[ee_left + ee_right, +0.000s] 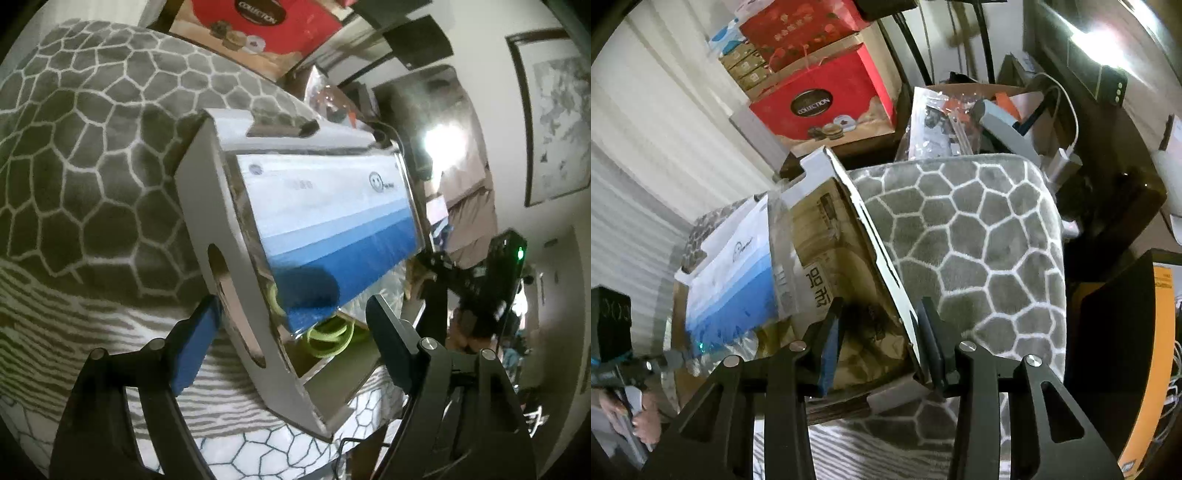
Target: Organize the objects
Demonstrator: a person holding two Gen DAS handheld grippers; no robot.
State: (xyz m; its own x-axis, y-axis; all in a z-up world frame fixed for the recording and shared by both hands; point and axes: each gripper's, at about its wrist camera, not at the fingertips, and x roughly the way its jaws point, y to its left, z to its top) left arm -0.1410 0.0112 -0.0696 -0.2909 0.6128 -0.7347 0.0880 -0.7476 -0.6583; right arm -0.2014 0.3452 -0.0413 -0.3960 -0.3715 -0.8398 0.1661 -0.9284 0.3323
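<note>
Left gripper [295, 325] stands wide, jaws straddling the cardboard box [207, 206] end wall w/ the oval handle hole; pads not pressing, nothing held. Right gripper [879, 339] is narrower, jaws either side of the box's [827, 236] other wall; can't tell if the pads bite.

Biggest first: grey honeycomb blanket [92, 147] fills 9 to 12 o'clock in left view. Box sits on it, centre. Blue-white pack [332, 221] (wrapped in clear film) lies in the box, toward 1 o'clock. Green rings [328, 336] sit under it, near 5.
</note>
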